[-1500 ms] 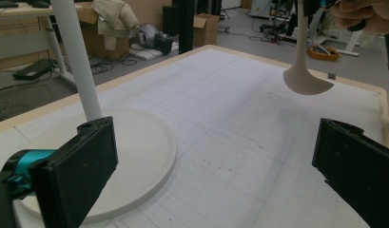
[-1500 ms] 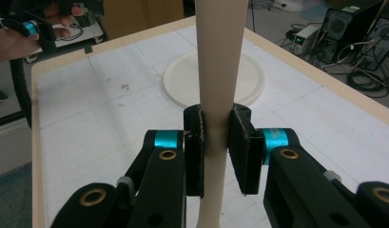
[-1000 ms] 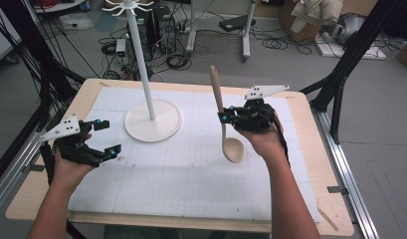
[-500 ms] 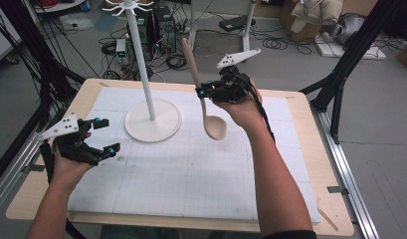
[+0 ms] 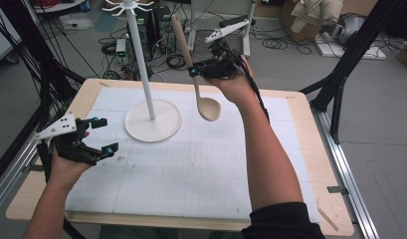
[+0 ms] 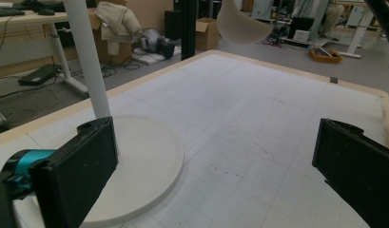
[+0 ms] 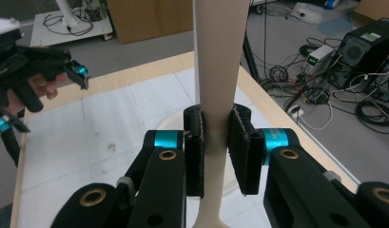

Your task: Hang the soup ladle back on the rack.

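A pale wooden spoon [image 5: 209,107] hangs bowl down above the far middle of the table. My right gripper [image 5: 195,69] is shut on its handle [image 7: 218,61], pads pressed on both sides, with the handle rising well above the jaws. A white hook stand [image 5: 152,121] with a round base and a tall pole [image 5: 141,64] sits just left of the spoon. My left gripper [image 5: 102,134] is held open over the table's left side, nothing between its jaws. In the left gripper view the stand's base [image 6: 144,161] lies ahead and the spoon's bowl [image 6: 242,23] hangs at the top.
A white gridded mat [image 5: 191,169] covers the wooden table [image 5: 335,219]. Black frame posts [image 5: 340,89] stand at the right and left edges. Cables, a computer tower and boxes lie on the floor beyond the far edge.
My right hand has lifted the spoon and carried it away from me and to the left, closer to the stand's pole. The left hand has stayed where it was.
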